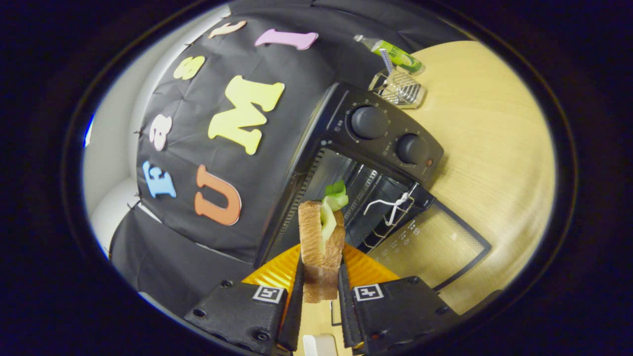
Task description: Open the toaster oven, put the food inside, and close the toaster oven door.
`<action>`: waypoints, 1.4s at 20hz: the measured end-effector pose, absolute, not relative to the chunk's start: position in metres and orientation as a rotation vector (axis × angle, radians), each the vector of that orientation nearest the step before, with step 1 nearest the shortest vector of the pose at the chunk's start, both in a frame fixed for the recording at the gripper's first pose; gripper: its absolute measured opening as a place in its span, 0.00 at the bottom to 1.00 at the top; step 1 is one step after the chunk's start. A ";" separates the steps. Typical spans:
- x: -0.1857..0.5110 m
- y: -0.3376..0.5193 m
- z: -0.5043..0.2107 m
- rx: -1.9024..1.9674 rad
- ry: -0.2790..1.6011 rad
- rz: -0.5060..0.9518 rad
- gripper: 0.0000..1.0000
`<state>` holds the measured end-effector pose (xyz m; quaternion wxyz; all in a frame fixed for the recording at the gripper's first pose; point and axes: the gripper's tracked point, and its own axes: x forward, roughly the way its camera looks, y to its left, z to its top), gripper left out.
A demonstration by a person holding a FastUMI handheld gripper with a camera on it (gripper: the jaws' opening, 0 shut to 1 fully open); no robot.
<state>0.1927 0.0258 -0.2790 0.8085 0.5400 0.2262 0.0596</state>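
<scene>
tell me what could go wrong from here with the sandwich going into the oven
1. The lettuce sticks out of the sandwich pinched between the fingers; it could snag or slip out at the toaster oven opening.
2. The door lies open flat ahead, with a white string at the rack; a low approach might catch either.

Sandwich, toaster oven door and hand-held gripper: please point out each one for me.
sandwich (320,242): gripper view, on the bread slice, clamped between both fingers.
toaster oven door (435,247): gripper view, on the glass of the opened door.
hand-held gripper (320,291): gripper view, midway between fingertips.
</scene>
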 end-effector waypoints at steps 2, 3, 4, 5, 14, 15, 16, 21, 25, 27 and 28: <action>0.206 0.017 -0.286 1.230 0.436 0.049 0.38; 0.216 0.011 -0.288 1.269 0.402 0.005 0.38; 0.224 0.009 -0.289 1.300 0.379 -0.025 0.38; 0.232 0.010 -0.292 1.311 0.370 -0.044 0.38; 0.278 0.042 -0.307 1.214 0.356 -0.141 0.38; 0.279 0.044 -0.310 1.198 0.356 -0.145 0.39; 0.283 0.046 -0.313 1.181 0.354 -0.151 0.39; 0.292 0.047 -0.314 0.975 0.373 -0.096 0.41; 0.289 0.042 -0.326 0.874 0.451 -0.087 0.52; 0.288 0.043 -0.327 0.822 0.485 -0.074 0.56; 0.288 0.046 -0.327 0.784 0.503 -0.063 0.59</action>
